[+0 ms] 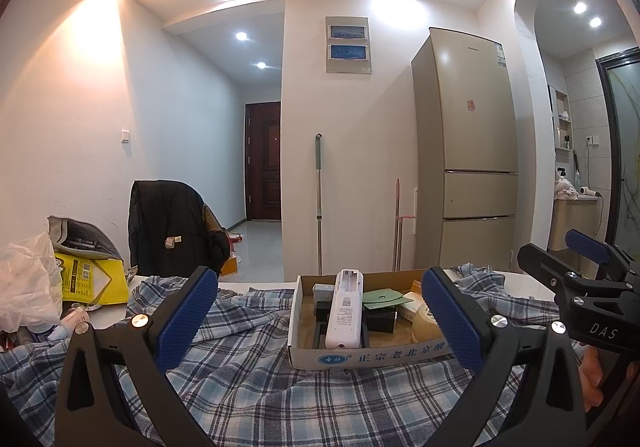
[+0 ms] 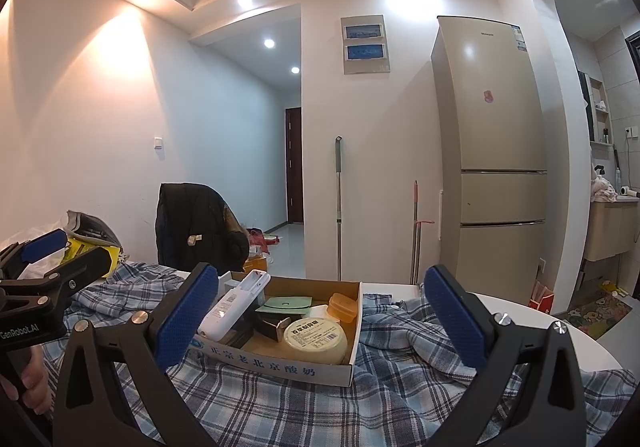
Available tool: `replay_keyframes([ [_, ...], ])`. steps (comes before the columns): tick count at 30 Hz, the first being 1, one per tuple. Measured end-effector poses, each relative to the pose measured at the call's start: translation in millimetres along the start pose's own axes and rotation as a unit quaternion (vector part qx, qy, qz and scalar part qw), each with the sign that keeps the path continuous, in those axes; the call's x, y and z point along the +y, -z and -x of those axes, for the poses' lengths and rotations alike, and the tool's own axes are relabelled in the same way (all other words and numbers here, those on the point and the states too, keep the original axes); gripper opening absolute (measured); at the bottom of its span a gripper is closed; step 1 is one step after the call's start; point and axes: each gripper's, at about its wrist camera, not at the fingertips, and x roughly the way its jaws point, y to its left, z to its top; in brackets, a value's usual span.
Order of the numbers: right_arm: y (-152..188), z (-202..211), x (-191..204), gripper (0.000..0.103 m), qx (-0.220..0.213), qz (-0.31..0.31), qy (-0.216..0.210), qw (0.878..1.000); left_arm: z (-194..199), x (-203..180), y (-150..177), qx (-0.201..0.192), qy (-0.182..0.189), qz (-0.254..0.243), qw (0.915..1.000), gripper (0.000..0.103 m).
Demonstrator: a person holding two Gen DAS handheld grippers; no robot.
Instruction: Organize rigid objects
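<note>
We see the left gripper and right gripper spread wide, grasping nothing, above the plaid cloth. The cardboard tray, printed "老北京酸奶", holds a white remote, a round tin with an unreadable label and what may be an orange box

the left hand-held gripper and the right hand-held gripper both point forward, level, side by side, jaws spread wide and empty, each gripped from below by a hand.
</note>
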Motion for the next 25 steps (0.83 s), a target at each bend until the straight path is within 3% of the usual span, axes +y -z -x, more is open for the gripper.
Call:
replay_keyframes([
  [25,0.0,0.1,0.7,0.103,-0.001,0.000,0.001,1.000,-1.8,-0.3,3.2,0.006,-0.001,0.000,1.0000,0.103],
])
